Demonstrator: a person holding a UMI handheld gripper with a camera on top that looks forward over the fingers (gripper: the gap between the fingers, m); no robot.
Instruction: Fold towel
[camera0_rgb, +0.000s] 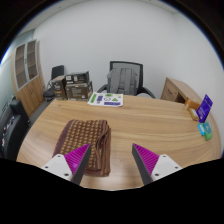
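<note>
A brown checked towel (85, 141) lies on the wooden table (140, 125), folded into a rough rectangle. Its near edge lies just by my left finger (76, 160), which overlaps its near corner in view. My gripper (112, 160) is open and empty, held above the table's near edge. The right finger (150, 160) is over bare wood, apart from the towel. Nothing stands between the fingers.
A green and white box (106, 98) lies at the table's far side. A purple box (204, 107) and a small teal item (204, 130) sit at the right end. Office chairs (125, 77) stand beyond the table. Cabinets (28, 75) line the left wall.
</note>
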